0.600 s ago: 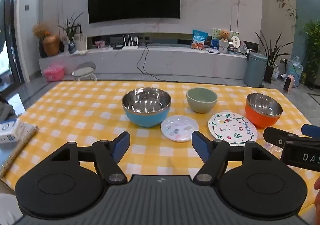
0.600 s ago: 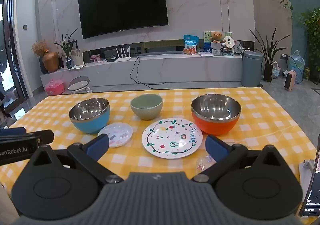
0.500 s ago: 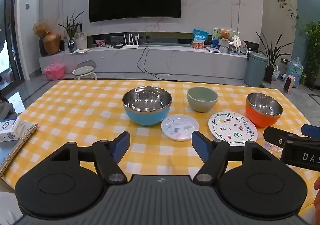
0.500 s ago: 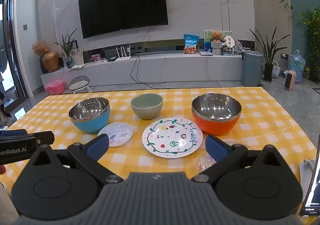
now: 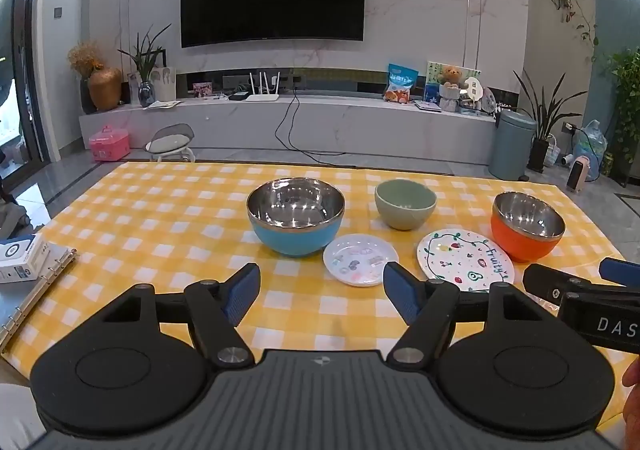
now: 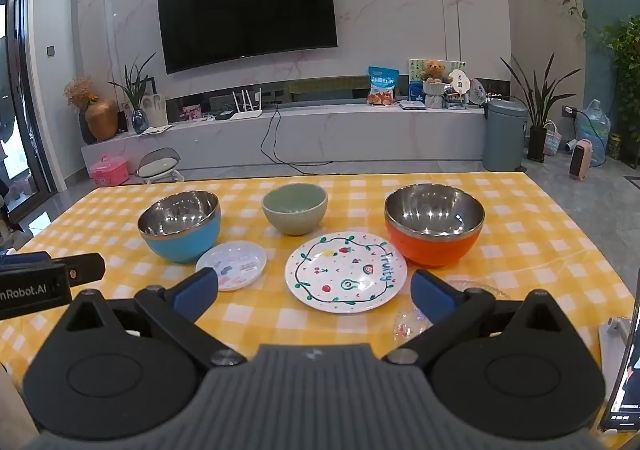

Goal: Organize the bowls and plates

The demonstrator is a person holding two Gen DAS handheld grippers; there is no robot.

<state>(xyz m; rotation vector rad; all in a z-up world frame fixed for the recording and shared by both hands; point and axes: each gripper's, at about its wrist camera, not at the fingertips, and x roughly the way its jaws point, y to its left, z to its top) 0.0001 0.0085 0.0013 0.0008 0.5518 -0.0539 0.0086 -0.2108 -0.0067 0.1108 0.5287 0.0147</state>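
**Hovering wide over an untouched spread of bowls and plates**

Hanging above the near edge of the bench, both sets of fingers stand spread wide and hold nothing. The left gripper has only yellow checked cloth between its blue pads, with the small white plate just beyond them. The right gripper frames the near rim of the large painted plate, apart from it and tilted downward.

Beyond the plates sit three bowls in a loose row: the blue steel-lined bowl on the left, touching or nearly touching the small plate's rim, the green ceramic bowl in the middle further back, and the orange steel-lined bowl on the right, close beside the large plate.

The plates look thin, stiff, glazed and slick, lying flat, so the likely hold is a pinch over the raised rim. The green bowl is probably the heaviest for its size and chips easily; its wall at the rim suits a grip. The steel-lined bowls seem light and tough, though smooth inside, and should nest if pinched at the rim. A clear glass dish lies partly hidden behind the right fingers.
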